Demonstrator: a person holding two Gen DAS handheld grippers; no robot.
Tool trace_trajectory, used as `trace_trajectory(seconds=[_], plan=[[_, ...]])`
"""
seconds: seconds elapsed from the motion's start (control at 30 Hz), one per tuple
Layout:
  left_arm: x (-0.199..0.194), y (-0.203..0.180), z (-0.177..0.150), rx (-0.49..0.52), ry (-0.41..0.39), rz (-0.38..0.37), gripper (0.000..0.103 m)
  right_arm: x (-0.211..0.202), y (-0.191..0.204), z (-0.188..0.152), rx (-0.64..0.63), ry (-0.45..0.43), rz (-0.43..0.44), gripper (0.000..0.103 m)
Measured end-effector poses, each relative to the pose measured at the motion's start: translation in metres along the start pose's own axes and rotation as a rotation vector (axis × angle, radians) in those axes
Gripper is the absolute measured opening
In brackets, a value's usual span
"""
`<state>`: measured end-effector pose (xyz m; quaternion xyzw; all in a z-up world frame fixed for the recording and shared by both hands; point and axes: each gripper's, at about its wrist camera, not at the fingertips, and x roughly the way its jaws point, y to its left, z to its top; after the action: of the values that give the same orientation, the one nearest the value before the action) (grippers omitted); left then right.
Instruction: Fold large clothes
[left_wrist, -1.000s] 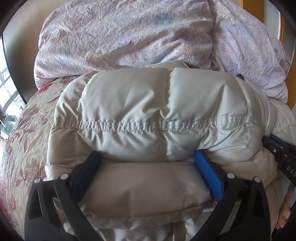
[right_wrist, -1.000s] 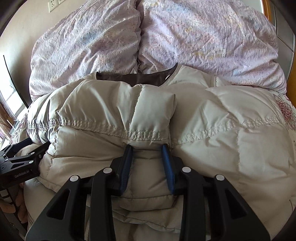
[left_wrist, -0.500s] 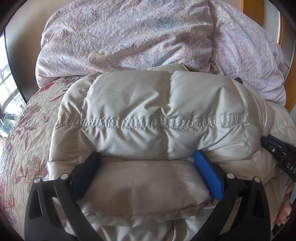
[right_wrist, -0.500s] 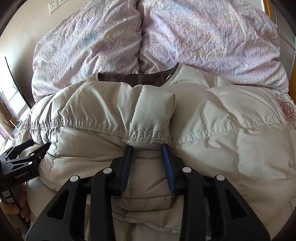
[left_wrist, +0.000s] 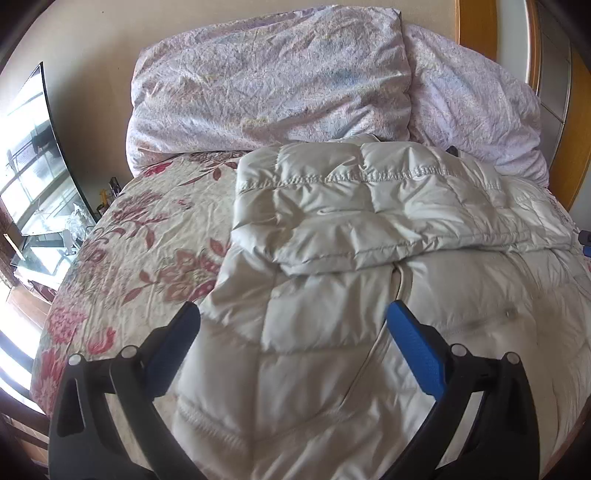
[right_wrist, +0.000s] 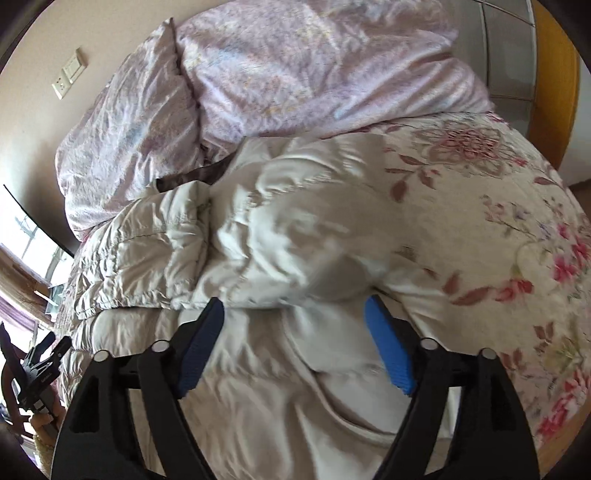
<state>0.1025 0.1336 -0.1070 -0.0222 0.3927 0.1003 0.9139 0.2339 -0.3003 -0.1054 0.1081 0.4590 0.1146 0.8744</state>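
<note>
Now both claws angled down over jacket (left_wrist: 369, 229): left claw (left_wrist: 291, 332) spread, empty; right claw (right_wrist: 295, 321) just released, empty.

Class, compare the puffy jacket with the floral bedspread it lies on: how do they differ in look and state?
The puffy jacket is plain cream, while the floral bedspread carries red flowers. The jacket is shiny, quilted and folded over itself; the bedspread lies flat in one layer. Both are pale and lie in front of the lilac pillows.

lilac pillows (left_wrist: 269, 88), floral bedspread (left_wrist: 147, 236), wall socket (right_wrist: 70, 79)
</note>
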Motion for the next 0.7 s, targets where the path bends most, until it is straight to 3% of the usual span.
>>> trace_trajectory(seconds=[0.13, 0.23, 0.33, 0.5, 0.7], plan=[[-0.033, 0.053, -0.023, -0.081, 0.011, -0.118, 0.101, -0.031, -0.055, -0.022, 0.065, 0.009, -0.018, 0.084], [-0.043, 0.083, -0.033, -0.135, 0.038, -0.201, 0.101, -0.038, -0.091, -0.039, 0.14, 0.052, 0.023, 0.084], [-0.046, 0.091, -0.043, -0.115, 0.068, -0.233, 0.101, -0.036, -0.114, -0.054, 0.207, 0.1, 0.074, 0.084], [-0.034, 0.087, -0.064, -0.098, 0.174, -0.283, 0.098, -0.032, -0.126, -0.077, 0.249, 0.162, 0.207, 0.084], [-0.022, 0.096, -0.083, -0.176, 0.244, -0.347, 0.088, -0.029, -0.125, -0.094, 0.24, 0.197, 0.259, 0.083]])
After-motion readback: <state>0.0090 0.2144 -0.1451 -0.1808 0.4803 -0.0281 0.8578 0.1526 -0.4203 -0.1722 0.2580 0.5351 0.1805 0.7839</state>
